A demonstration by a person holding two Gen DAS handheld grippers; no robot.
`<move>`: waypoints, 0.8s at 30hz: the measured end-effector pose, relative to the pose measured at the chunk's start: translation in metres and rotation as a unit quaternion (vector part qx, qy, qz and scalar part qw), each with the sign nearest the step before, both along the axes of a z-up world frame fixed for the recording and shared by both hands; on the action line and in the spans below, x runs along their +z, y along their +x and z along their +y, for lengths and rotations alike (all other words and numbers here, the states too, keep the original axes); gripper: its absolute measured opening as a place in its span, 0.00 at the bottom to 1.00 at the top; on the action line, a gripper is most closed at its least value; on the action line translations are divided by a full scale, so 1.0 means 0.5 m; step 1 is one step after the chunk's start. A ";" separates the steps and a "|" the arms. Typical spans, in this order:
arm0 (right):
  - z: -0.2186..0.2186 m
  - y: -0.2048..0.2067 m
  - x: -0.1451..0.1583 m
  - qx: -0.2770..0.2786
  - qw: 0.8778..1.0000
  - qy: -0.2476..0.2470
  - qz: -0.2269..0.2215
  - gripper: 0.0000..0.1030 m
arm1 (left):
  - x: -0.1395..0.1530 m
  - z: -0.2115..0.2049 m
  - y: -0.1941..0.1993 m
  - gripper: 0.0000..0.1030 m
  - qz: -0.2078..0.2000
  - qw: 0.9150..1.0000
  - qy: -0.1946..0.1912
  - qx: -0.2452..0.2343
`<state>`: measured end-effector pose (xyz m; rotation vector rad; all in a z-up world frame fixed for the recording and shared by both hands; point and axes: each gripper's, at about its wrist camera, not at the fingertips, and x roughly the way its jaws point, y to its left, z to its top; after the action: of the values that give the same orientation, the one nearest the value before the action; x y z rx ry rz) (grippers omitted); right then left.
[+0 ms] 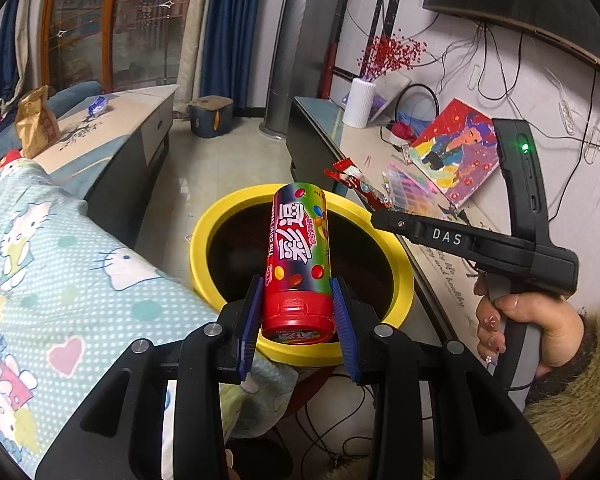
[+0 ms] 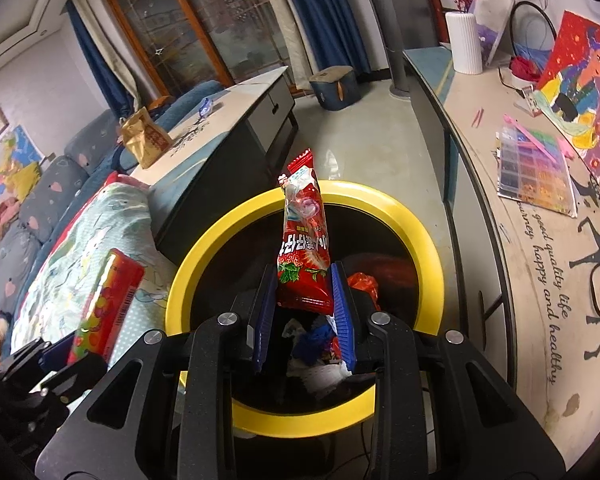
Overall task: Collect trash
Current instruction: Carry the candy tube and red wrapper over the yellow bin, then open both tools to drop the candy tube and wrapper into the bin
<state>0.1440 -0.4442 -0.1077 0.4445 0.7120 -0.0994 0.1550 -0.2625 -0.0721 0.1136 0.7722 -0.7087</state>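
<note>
My left gripper (image 1: 298,300) is shut on the red-capped end of a colourful candy tube (image 1: 298,240), which points out over the yellow-rimmed trash bin (image 1: 212,224). My right gripper (image 2: 304,280) is shut on a red snack wrapper (image 2: 304,236) that stands up above the same bin (image 2: 424,236). From the left wrist view, the right gripper (image 1: 380,218) hovers at the bin's far right rim with the wrapper (image 1: 352,178) at its tip, a hand on its handle. Trash (image 2: 320,340) lies inside the bin. In the right wrist view the candy tube (image 2: 108,304) shows at the left.
A long low cabinet (image 2: 540,280) with a painting (image 2: 580,92), a bead box (image 2: 536,172) and a white vase (image 2: 464,40) runs along the right. A coffee table (image 2: 228,120) carries a paper bag (image 2: 144,140). A cartoon-print blanket (image 1: 60,280) lies beside the bin on the left.
</note>
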 end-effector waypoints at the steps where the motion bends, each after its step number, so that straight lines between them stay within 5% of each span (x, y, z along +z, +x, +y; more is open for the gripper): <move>1: -0.002 0.000 -0.003 -0.001 1.000 0.001 0.001 0.21 | -0.006 -0.005 0.003 0.32 0.003 1.000 0.003 -0.002; 16: -0.017 0.004 -0.025 -0.008 1.000 0.018 0.013 0.22 | -0.065 -0.063 0.069 0.32 0.030 0.999 0.035 -0.009; 19: -0.020 0.004 -0.029 -0.010 0.999 0.029 0.014 0.32 | -0.069 -0.070 0.085 0.32 0.028 0.999 0.028 -0.008; 21: -0.022 0.002 -0.030 -0.013 0.999 0.032 0.013 0.38 | -0.067 -0.071 0.095 0.38 0.029 0.999 0.018 -0.006; 23: -0.022 -0.002 -0.027 -0.017 0.999 0.030 0.013 0.46 | -0.061 -0.067 0.098 0.60 0.023 1.000 0.015 0.000; 24: -0.022 -0.005 -0.025 -0.020 0.999 0.029 0.011 0.49 | -0.058 -0.065 0.098 0.63 0.021 1.000 0.014 0.002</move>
<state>0.1416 -0.4554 -0.1199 0.5147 0.7290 -0.1212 0.2039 -0.2949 -0.1013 0.1222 0.8220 -0.6984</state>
